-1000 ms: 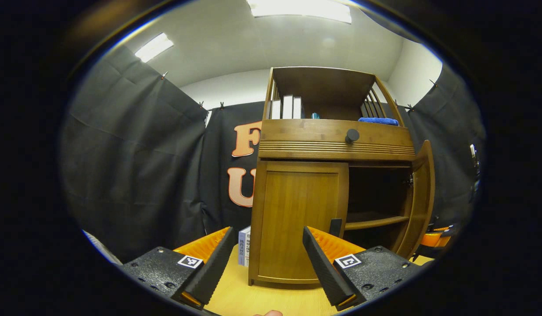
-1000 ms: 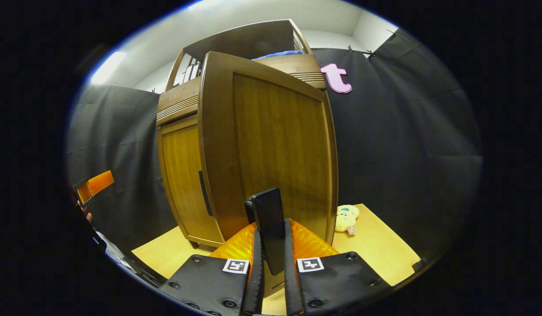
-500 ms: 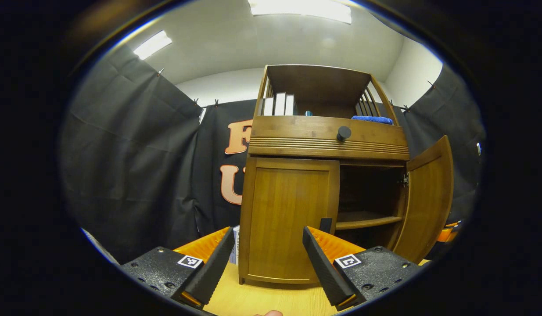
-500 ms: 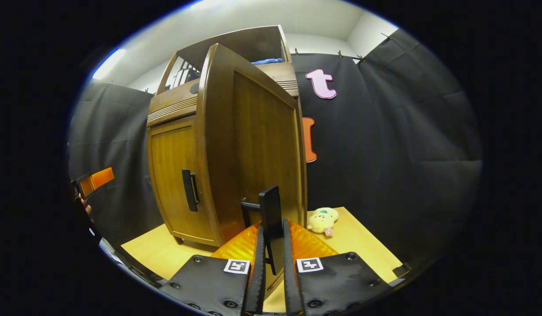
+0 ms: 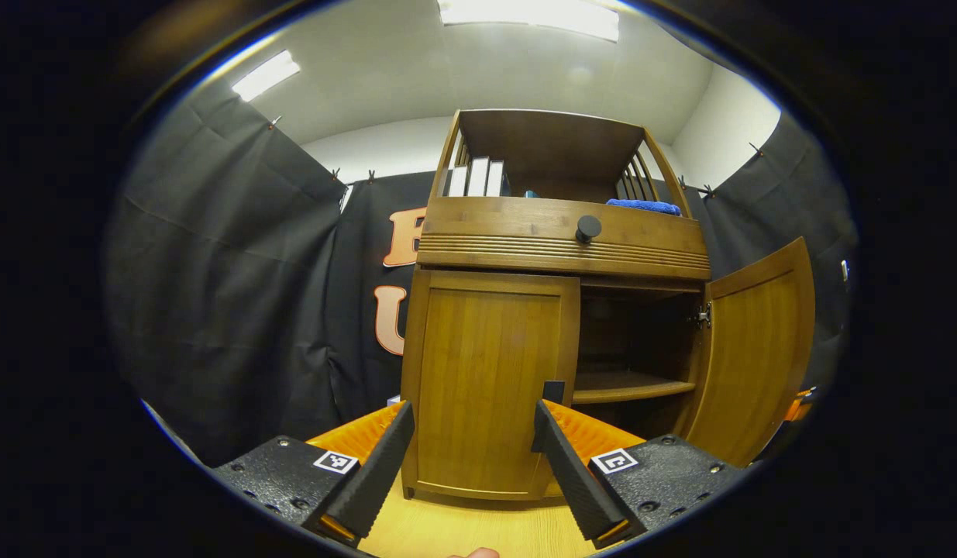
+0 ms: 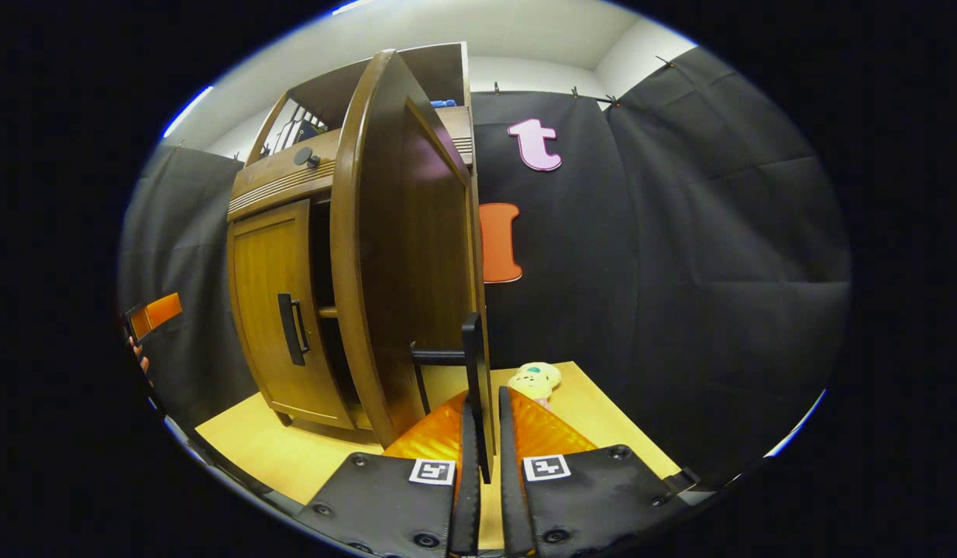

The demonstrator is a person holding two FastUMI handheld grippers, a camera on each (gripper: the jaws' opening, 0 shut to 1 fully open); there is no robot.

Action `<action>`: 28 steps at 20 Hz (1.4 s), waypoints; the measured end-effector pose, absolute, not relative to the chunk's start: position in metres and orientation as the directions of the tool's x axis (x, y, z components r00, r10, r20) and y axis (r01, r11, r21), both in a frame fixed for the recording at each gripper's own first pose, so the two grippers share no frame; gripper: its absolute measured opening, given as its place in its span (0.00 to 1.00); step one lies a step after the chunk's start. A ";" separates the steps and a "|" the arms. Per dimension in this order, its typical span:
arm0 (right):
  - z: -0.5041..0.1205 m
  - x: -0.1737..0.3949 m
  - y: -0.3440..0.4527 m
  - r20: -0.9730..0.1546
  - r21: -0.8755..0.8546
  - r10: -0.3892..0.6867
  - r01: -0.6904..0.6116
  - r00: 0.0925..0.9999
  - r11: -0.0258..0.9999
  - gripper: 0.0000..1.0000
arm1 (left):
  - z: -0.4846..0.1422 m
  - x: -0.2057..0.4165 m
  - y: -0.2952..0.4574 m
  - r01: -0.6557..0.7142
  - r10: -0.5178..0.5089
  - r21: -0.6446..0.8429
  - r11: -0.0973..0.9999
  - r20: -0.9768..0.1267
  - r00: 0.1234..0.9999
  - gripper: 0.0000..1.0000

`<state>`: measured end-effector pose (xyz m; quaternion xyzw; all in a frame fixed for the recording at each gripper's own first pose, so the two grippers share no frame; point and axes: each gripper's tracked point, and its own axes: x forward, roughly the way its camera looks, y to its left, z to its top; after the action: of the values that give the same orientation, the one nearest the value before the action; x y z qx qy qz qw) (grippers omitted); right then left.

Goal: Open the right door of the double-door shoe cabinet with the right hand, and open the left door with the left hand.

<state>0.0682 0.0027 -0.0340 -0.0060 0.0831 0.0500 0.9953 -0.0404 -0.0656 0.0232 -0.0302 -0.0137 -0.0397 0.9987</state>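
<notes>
The wooden shoe cabinet [image 5: 559, 240] stands ahead in the left gripper view. Its left door [image 5: 486, 380] is closed, and that door's black handle [image 5: 553, 390] sits just above my right fingertip. My left gripper [image 5: 470, 465] is open and held short of the door, gripping nothing. The right door [image 5: 757, 356] stands swung wide, showing a dark inside with a shelf [image 5: 633, 387]. In the right gripper view the right door [image 6: 401, 256] appears nearly edge-on. My right gripper [image 6: 482, 442] is shut on its black handle [image 6: 472, 364]. The left door [image 6: 265, 302] and its handle [image 6: 292, 329] lie to the left.
Books [image 5: 474, 177] and a blue cloth [image 5: 645, 205] sit on the top shelf above a drawer with a round knob [image 5: 588, 227]. A plush toy [image 6: 534, 380] lies on the yellow table [image 6: 292, 449] right of the cabinet. The left gripper [image 6: 154, 314] shows at the far left.
The right door has swung farther open with my right gripper shut on its handle. The cabinet has slid left in the left gripper view, bringing the left door's handle nearer my fingers.
</notes>
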 end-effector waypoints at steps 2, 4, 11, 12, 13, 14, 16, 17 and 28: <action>-0.032 0.069 -0.003 -0.160 -0.006 0.123 -0.125 0.979 0.992 0.19 | 0.023 -0.037 -0.067 0.082 -0.081 -0.055 0.995 0.027 0.996 0.92; -0.032 0.069 -0.012 -0.154 0.002 0.138 -0.140 0.978 0.990 0.19 | 0.021 -0.038 -0.067 0.084 -0.083 -0.049 0.995 0.024 0.996 0.92; -0.032 0.078 -0.047 -0.139 0.049 0.250 -0.245 0.958 0.968 0.19 | 0.023 -0.038 -0.060 0.076 -0.075 -0.042 0.996 0.028 0.997 0.92; -0.031 0.080 -0.049 -0.135 0.055 0.263 -0.257 0.955 0.965 0.19 | 0.024 -0.038 -0.058 0.073 -0.072 -0.039 0.997 0.029 0.997 0.92; -0.030 0.082 -0.049 -0.134 0.057 0.270 -0.264 0.954 0.963 0.19 | 0.024 -0.038 -0.057 0.070 -0.069 -0.037 0.997 0.030 0.997 0.92; -0.031 0.081 -0.049 -0.131 0.055 0.274 -0.269 0.953 0.962 0.19 | 0.025 -0.038 -0.056 0.066 -0.065 -0.036 0.997 0.032 0.997 0.92; -0.032 0.079 -0.046 -0.131 0.044 0.272 -0.269 0.953 0.962 0.19 | 0.025 -0.037 -0.056 0.063 -0.062 -0.038 0.997 0.032 0.998 0.92; -0.033 0.077 -0.046 -0.136 0.046 0.270 -0.266 0.953 0.963 0.19 | 0.025 -0.038 -0.058 0.066 -0.065 -0.040 0.997 0.031 0.997 0.92; -0.043 0.004 -0.072 -0.195 0.094 0.067 -0.049 0.979 0.994 0.30 | 0.025 -0.028 -0.095 0.161 -0.159 -0.064 0.985 0.034 0.987 0.92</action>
<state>0.0041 -0.0718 -0.0435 0.0444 0.0995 0.0290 0.9936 -0.0280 -0.0946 0.0250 -0.0332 -0.0145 -0.0803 0.9961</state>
